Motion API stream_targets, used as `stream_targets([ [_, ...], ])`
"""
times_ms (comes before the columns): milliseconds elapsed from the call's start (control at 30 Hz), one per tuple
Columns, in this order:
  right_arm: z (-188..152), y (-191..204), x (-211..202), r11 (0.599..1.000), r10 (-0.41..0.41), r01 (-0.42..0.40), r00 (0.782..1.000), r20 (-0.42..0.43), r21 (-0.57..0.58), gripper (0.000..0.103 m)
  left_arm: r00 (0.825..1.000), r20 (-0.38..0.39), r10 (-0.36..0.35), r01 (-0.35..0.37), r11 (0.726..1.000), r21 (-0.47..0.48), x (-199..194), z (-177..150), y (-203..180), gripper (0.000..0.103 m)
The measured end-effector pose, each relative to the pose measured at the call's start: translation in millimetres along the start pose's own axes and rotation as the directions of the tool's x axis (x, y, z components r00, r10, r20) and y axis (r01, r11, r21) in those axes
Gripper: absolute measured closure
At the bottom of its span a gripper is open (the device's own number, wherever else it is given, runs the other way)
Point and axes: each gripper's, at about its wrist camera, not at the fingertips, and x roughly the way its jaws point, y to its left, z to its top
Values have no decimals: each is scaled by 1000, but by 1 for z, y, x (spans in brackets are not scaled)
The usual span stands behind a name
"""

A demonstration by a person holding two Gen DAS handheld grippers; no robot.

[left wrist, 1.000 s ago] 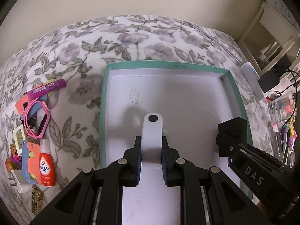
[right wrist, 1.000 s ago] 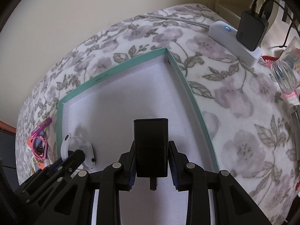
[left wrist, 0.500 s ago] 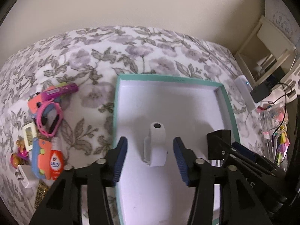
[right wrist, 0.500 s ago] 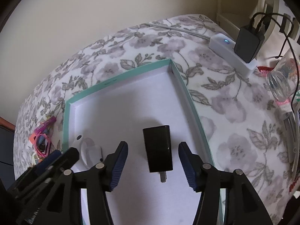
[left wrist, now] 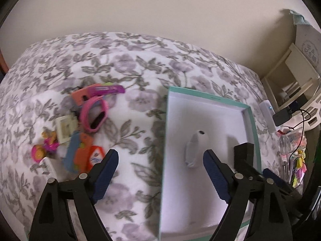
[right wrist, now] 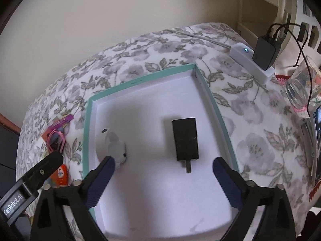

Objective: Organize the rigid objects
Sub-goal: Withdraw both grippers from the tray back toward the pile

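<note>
Tray (right wrist: 212, 102) with white wristband (right wrist: 109, 142) and black charger (right wrist: 185, 139) lying apart inside, both grippers (left wrist: 158, 172) (right wrist: 163, 178) spread wide and empty, left aimed toward remaining clutter (left wrist: 80, 130) for likely next pick.

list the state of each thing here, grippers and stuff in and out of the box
left gripper: open, empty
right gripper: open, empty
box: open, no lid
white band: in box, on edge
black charger: lying flat in box
pink band: outside box, on the cloth
orange bottle: outside box, lying down
power strip: light on, adapter plugged in
</note>
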Motion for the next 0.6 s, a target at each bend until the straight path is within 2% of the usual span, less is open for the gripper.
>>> stream_targets([
  [100, -4, 7, -8, 1000, 6, -6, 1000, 12, -19, 0, 999, 19, 26, -26, 1000, -8, -8, -7, 11, 8],
  [433, -25, 23, -24, 999, 48, -48, 999, -5, -21, 0, 995, 57, 80, -77, 995, -60, -38, -28, 45, 8],
  [600, -35, 37, -28, 997, 41, -41, 999, -11, -57, 0, 988, 48, 145, -140, 986, -88, -50, -39, 64, 8],
])
